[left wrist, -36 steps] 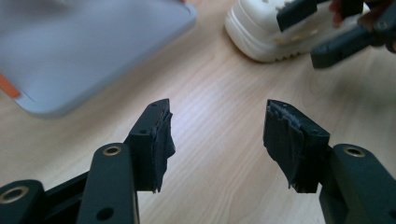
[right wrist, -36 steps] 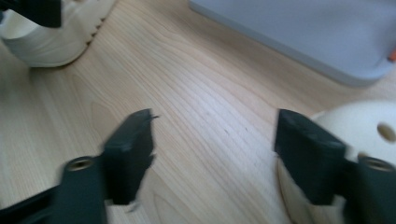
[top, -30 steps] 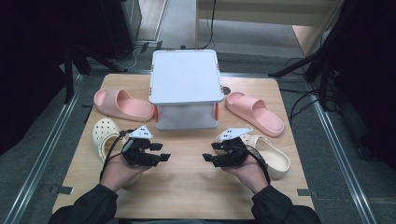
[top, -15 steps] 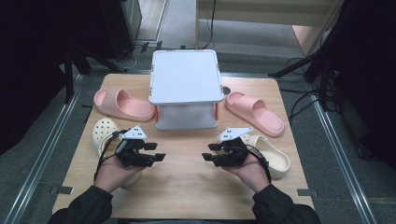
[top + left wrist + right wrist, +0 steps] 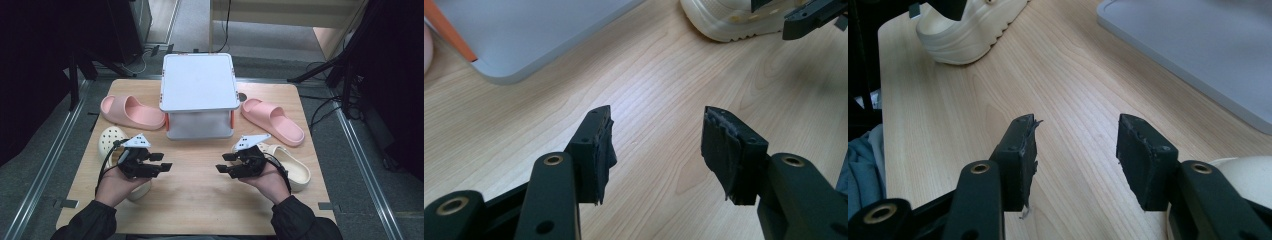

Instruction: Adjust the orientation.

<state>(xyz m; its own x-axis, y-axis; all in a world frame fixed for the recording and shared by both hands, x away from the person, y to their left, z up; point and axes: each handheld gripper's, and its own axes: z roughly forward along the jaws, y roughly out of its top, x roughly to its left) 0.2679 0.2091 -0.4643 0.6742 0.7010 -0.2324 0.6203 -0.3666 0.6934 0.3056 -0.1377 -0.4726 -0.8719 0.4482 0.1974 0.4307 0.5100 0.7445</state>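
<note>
Left gripper (image 5: 166, 165) and right gripper (image 5: 221, 168) faced each other, jaws apart and empty; both had just shifted width. Storage box (image 5: 199, 95) stood beyond them. Each cream slipper (image 5: 285, 162) lay just outside its gripper. Judgement: approach the sidewall squarely.

Right gripper (image 5: 1075, 150) fingers apart over bare table (image 5: 948, 110) — cream clog (image 5: 968, 35) beyond.

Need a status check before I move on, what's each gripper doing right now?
Left gripper: open, holding nothing, its jaws just closed slightly over bare wood.
Right gripper: open, holding nothing, its jaws just opened wider.
</note>
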